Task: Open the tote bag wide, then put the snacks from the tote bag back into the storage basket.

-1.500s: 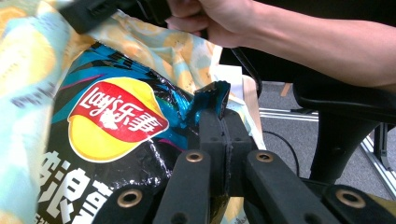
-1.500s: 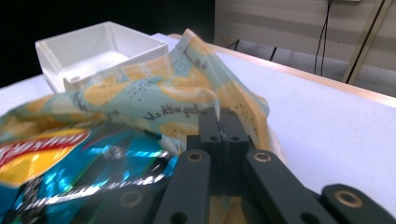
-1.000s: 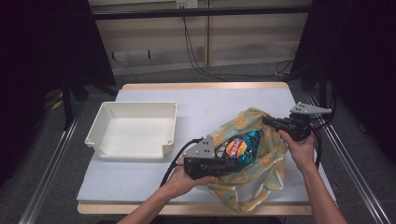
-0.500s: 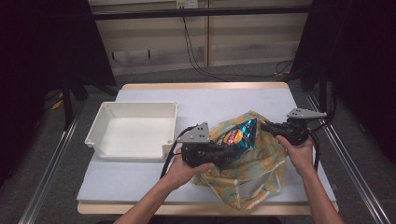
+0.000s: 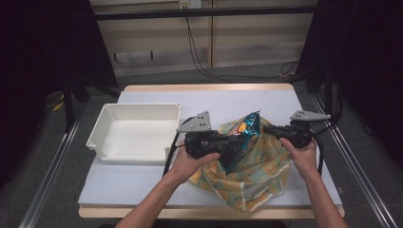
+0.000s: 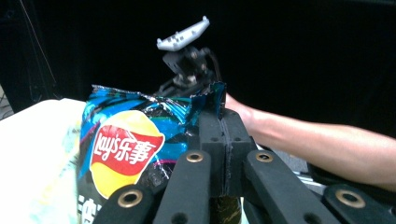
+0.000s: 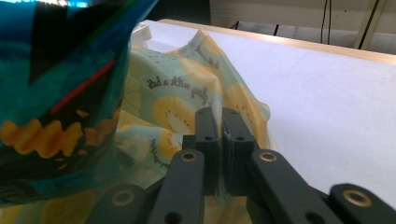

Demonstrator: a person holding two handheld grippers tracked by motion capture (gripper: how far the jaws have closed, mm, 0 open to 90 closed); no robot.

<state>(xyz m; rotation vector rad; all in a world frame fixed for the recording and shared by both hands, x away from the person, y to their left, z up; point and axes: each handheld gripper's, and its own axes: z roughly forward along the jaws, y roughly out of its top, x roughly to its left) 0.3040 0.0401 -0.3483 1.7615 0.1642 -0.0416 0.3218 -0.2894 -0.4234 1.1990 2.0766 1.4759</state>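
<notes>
**Chip bag lifted above the cloth bag**

The left gripper point(image 5: 236, 144) holds a blue chip bag point(image 5: 242, 137) by its edge. In the left gripper view its jaws are pressed tight together with the torn top corner of the chip bag point(image 6: 140, 140) pinched between the pads. The chip bag stands roughly upright, its top pointing away from the person, and hangs over the mouth of a patterned cloth bag point(image 5: 256, 175) that lies crumpled on the counter point(image 5: 285, 102). The lower part of the chip bag sits against the folds of the cloth bag; whether it is partly inside cannot be told.

The right gripper point(image 5: 267, 129) is at the far right edge of the cloth bag. In the right gripper view its jaws are nearly closed and a fold of the yellow-and-green cloth point(image 7: 205, 93) lies right at their tips. They appear to clamp the cloth, raising that edge into a peak. Within the last moment these jaws have been closing a little further, with the cloth between them.

A white tray point(image 5: 138, 135) stands on the counter to the left of the left hand point(image 5: 190, 161), apart from both bags. The right hand point(image 5: 299, 152) rests over the right side of the cloth bag.
</notes>
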